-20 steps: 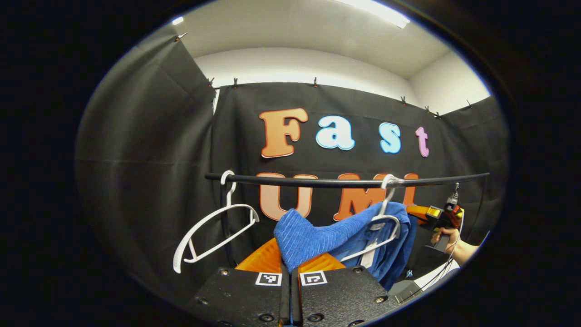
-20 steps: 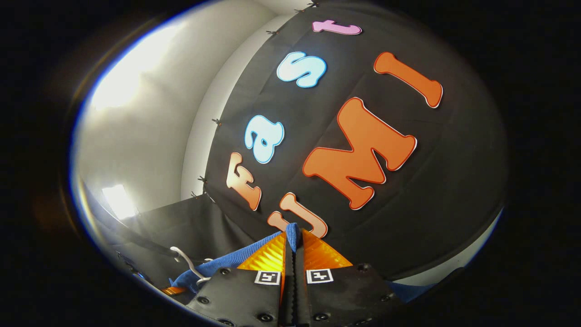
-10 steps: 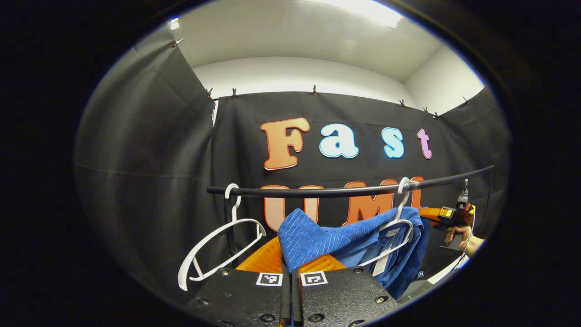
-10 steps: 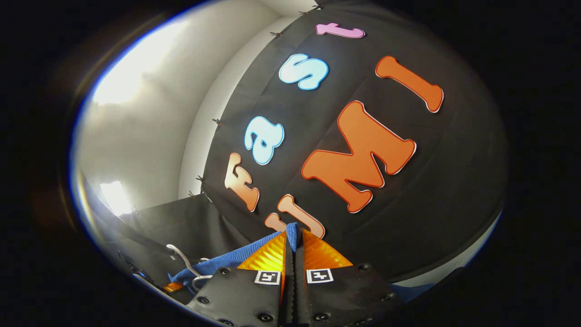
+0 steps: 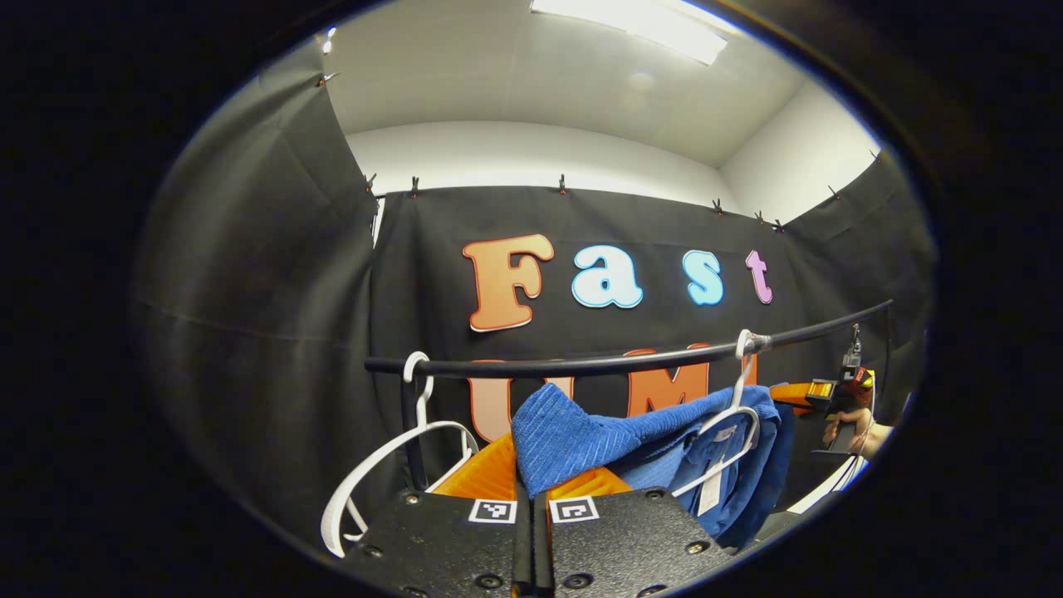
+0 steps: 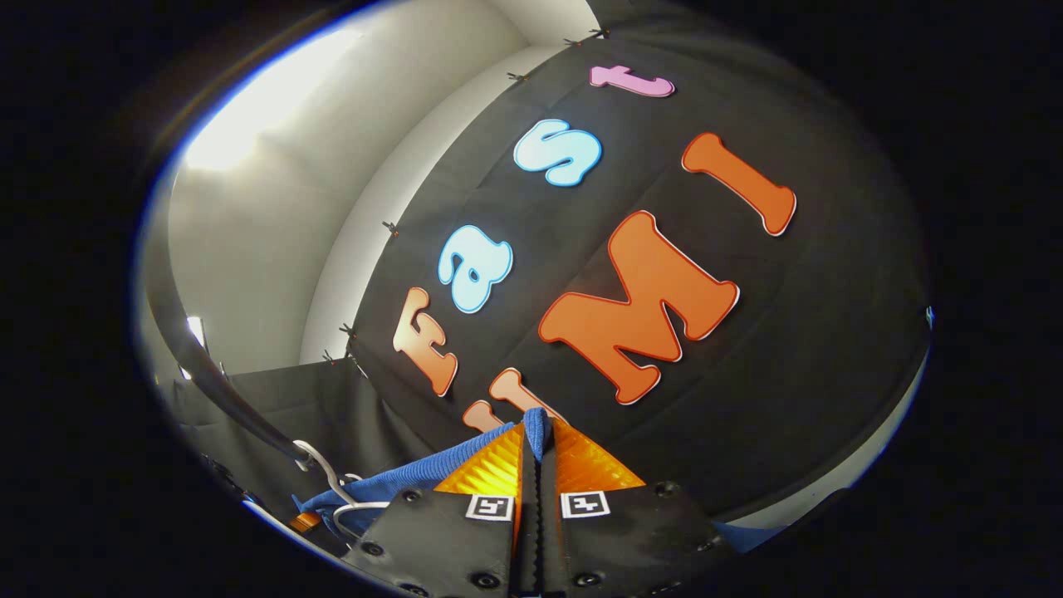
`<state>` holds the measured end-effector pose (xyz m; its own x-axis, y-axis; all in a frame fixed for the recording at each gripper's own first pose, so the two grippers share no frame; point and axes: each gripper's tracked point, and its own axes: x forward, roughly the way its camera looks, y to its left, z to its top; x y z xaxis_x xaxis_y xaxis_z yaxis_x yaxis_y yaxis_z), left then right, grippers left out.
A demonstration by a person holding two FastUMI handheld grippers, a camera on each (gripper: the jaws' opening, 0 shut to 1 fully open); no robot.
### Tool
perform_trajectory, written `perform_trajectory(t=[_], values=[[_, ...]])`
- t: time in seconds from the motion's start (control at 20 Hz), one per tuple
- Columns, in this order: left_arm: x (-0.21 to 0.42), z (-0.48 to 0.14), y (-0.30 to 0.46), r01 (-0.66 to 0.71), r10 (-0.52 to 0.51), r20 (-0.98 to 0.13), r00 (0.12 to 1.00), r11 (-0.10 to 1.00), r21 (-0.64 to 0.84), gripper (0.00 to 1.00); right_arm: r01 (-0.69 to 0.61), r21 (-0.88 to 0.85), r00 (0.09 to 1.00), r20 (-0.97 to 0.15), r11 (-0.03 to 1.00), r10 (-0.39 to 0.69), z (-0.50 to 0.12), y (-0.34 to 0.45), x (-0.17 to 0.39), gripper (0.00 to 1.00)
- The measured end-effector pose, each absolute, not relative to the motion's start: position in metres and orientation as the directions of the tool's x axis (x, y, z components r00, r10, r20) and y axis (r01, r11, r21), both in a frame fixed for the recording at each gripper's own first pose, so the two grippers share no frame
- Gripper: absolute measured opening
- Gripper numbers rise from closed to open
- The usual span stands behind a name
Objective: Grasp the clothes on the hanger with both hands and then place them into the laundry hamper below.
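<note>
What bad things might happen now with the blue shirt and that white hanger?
1. The blue shirt is still draped on its white hanger, hooked over the black rail. Pulling may drag the hanger off too.
2. Both the left gripper and right gripper pinch only small folds, so the cloth might slip free.
3. The empty hanger hangs close by and could get knocked.

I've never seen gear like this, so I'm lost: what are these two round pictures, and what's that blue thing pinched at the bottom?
Each picture comes from a camera riding on a hand-held two-finger gripper, looking along its fingers. In the left gripper view, the left gripper pinches a blue garment draped on a white hanger hooked over a black rail. An empty white hanger hangs beside it. Farther off, a person's hand holds the other gripper. In the right gripper view, the right gripper is clamped on the same cloth.
</note>
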<state>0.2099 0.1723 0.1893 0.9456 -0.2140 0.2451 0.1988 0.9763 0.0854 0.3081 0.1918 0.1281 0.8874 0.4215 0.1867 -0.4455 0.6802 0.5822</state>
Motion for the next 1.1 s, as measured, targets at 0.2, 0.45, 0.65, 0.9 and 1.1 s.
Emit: perform_trajectory(t=[0.2, 0.45, 0.65, 0.9, 1.1], values=[[0.223, 0.189, 0.174, 0.180, -0.193, 0.246, 0.950, 0.981, 0.074, 0.01, -0.434, 0.590, 0.889, 0.155, 0.681, 0.432, 0.127, 0.196, 0.318, 0.02], [0.235, 0.141, 0.185, 0.166, -0.166, 0.115, 0.979, 0.986, 0.006, 0.01, -0.395, 0.614, 0.893, 0.080, 0.684, 0.444, 0.100, 0.202, 0.339, 0.02], [0.230, 0.107, 0.186, 0.158, -0.156, 0.037, 0.987, 0.986, -0.061, 0.01, -0.384, 0.644, 0.890, 0.067, 0.662, 0.452, 0.090, 0.201, 0.336, 0.07], [0.222, 0.074, 0.176, 0.173, -0.175, -0.015, 0.985, 0.982, -0.081, 0.01, -0.330, 0.641, 0.916, 0.041, 0.693, 0.398, 0.069, 0.182, 0.337, 0.07], [0.221, 0.040, 0.168, 0.187, -0.195, -0.080, 0.978, 0.977, -0.103, 0.02, -0.285, 0.656, 0.928, 0.008, 0.699, 0.372, 0.047, 0.166, 0.329, 0.07]])
